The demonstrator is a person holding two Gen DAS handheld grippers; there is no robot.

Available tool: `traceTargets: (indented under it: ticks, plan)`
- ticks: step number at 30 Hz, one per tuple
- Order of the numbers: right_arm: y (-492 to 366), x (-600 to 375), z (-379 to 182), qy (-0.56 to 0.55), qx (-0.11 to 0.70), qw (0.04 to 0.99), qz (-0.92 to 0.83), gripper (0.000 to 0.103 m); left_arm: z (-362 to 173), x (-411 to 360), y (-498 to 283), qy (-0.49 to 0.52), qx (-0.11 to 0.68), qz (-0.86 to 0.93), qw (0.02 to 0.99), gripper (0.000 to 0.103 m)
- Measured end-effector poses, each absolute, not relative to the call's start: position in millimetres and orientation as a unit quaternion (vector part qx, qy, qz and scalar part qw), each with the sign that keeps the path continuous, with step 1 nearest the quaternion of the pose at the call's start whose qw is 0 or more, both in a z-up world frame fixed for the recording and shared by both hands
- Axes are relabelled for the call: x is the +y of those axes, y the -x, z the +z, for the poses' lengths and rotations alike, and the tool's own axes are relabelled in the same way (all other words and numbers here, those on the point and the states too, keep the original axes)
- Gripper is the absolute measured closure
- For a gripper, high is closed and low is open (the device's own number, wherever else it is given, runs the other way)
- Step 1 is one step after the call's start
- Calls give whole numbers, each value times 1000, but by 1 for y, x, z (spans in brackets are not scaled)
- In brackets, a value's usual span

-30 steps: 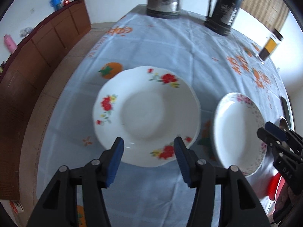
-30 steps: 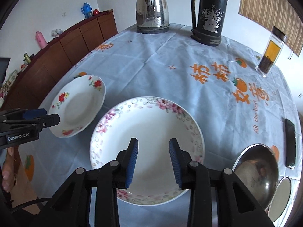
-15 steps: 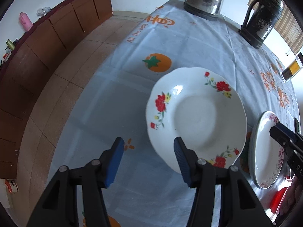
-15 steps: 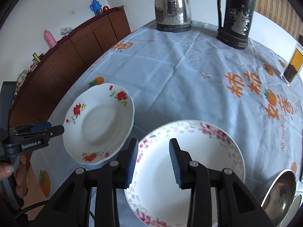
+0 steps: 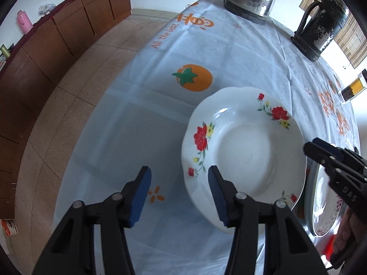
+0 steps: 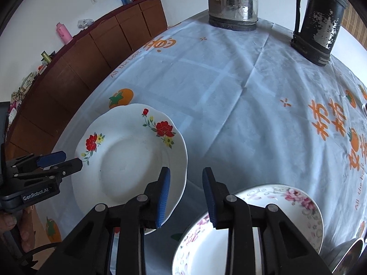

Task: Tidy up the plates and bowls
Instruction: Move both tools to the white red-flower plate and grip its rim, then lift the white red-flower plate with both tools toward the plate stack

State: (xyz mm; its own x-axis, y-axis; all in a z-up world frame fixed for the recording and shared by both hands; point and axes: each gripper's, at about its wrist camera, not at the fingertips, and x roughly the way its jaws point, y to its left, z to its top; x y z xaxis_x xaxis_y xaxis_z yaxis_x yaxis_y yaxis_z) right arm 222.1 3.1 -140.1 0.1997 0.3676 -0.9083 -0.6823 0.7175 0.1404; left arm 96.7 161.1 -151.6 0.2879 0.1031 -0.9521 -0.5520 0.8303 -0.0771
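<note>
Sitting along the far left: wooden sideboard (image 5: 57,36) against the wall, pink bottle (image 5: 23,21) on top, well apart from the work. Hovering next, at the tabletop (image 5: 142,105) edge: left gripper (image 5: 179,190), jaws having just been closing a little yet gaping, nothing between them but bare cloth; right-hand pad overlapping the near-left rim of the red-flowered plate (image 5: 243,155) in the picture, contact impossible to confirm. Probably lining up for a rim pinch, since a flat plate offers no other purchase. Lying flat on the cloth just below the printed orange fruit (image 5: 192,78): that same plate, untouched by anything visible. Hanging to its right: right gripper (image 6: 185,197), jaws having just been narrowing, apart and empty, cloth showing through the gap between the two plates. Resting lower right, partly under that gripper: pink-flowered plate (image 6: 296,208), near the first plate but not stacked. Judging from the layout: stacking not yet begun, both tools converging on the red-flowered plate from opposite sides. Standing at the far edge, clear of the action: steel kettle (image 6: 234,2), then black flask (image 6: 318,23).
</note>
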Motion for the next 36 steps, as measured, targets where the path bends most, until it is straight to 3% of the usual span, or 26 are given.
traceTargets:
  ticks: [4, 8, 36]
  plan:
    - [-225, 9, -148, 156, 536, 756, 342, 80, -155, 161, -102, 199, 563, 200, 777, 65]
    - [-224, 13, -153, 160, 539, 752, 343, 87, -160, 160, -105, 207, 563, 183, 779, 85]
    - [-192, -1, -117, 126, 534, 761, 346, 89, -129, 147, -88, 182, 567, 208, 776, 86]
